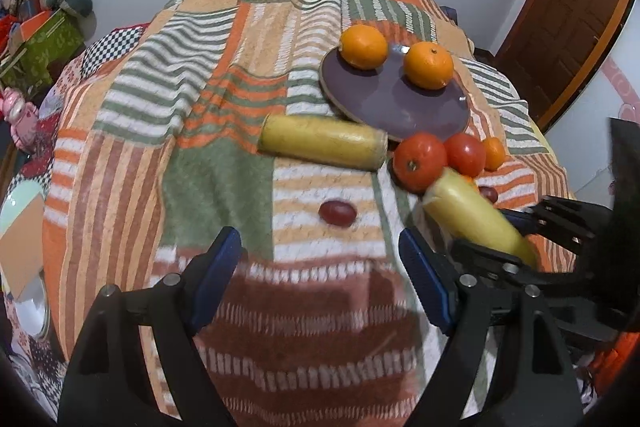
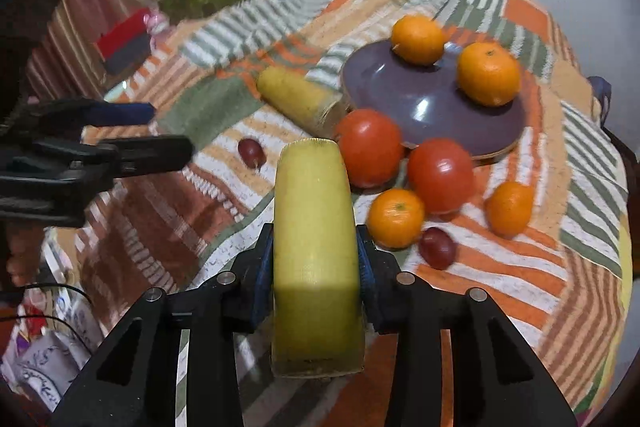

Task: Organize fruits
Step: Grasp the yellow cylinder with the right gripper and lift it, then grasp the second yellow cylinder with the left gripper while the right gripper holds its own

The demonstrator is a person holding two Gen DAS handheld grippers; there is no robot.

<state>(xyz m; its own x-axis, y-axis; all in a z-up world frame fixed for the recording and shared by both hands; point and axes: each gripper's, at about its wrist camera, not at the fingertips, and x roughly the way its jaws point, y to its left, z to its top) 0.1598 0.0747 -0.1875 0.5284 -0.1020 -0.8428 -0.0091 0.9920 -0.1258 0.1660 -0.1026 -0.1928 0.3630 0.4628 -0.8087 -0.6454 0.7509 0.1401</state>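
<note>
Striped patchwork cloth (image 2: 520,267) in orange, green, brown and white is spread over a rounded worktop. A purple plate (image 2: 432,107) is set toward the far right of it, and two oranges (image 2: 418,39) (image 2: 489,73) are seen on the plate's far side. A yellow cylindrical fruit piece (image 2: 316,267) is clasped by its sides between the blue pads of the right hand-held gripper (image 2: 316,263), raised above the cloth with its far end pointing toward the plate. A second yellow fruit piece (image 2: 298,99) is laid on the cloth, its end against the plate's left rim. Two red tomatoes (image 2: 370,147) (image 2: 440,173) are placed just in front of the plate, touching each other. Two small oranges (image 2: 396,218) (image 2: 510,207) lie nearer. One dark red grape (image 2: 438,247) is found beside them, another (image 1: 337,213) lies apart, just ahead of the left hand-held gripper (image 1: 320,259), whose jaws are spread wide with nothing between them.
</note>
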